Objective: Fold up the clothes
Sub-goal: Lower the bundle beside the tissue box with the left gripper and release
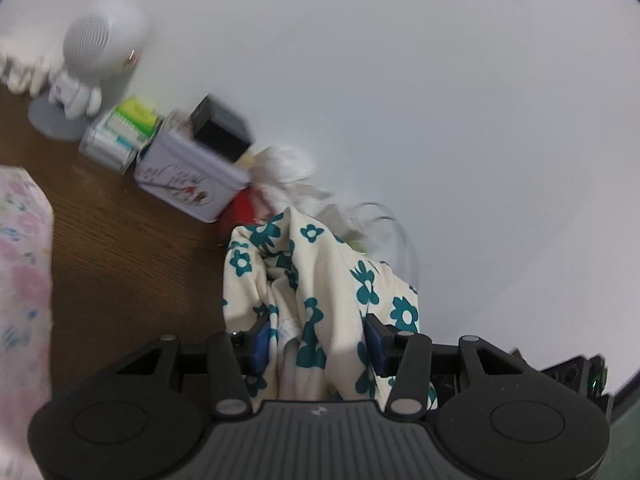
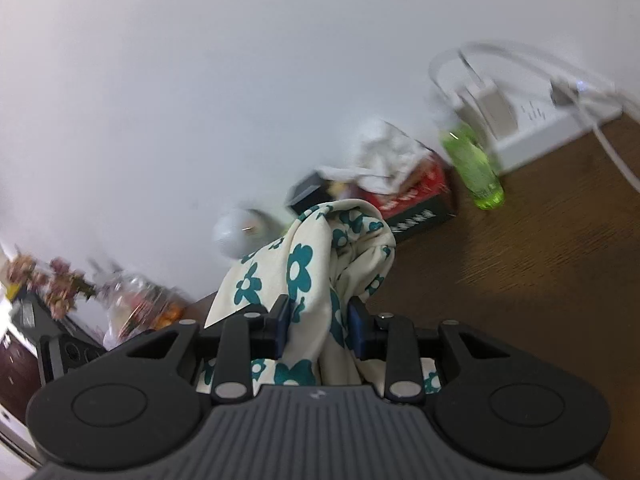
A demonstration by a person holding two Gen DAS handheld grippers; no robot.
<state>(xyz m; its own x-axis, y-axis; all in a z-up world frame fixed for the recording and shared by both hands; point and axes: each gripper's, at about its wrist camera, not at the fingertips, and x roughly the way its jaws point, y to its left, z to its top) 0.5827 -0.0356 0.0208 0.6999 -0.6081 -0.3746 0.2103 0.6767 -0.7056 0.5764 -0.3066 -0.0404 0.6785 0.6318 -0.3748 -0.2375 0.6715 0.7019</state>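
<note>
A cream garment with teal flowers [image 1: 320, 276] is bunched between the blue pads of my left gripper [image 1: 318, 344], which is shut on it and holds it above the brown wooden table [image 1: 120, 248]. The same garment [image 2: 304, 268] is bunched in my right gripper [image 2: 318, 326], also shut on it and lifted off the table [image 2: 520, 272]. The cloth drapes down behind both grippers, so its lower part is hidden. A pink floral cloth [image 1: 20, 280] lies at the left edge of the left wrist view.
Along the white wall stand a white fan-like device [image 1: 92, 52], small boxes [image 1: 120, 136], a white tin [image 1: 188, 176], a red box topped with white cloth [image 2: 404, 188], a green bottle [image 2: 476, 168] and a power strip with cables [image 2: 540, 116]. A bag of snacks [image 2: 136, 308] lies left.
</note>
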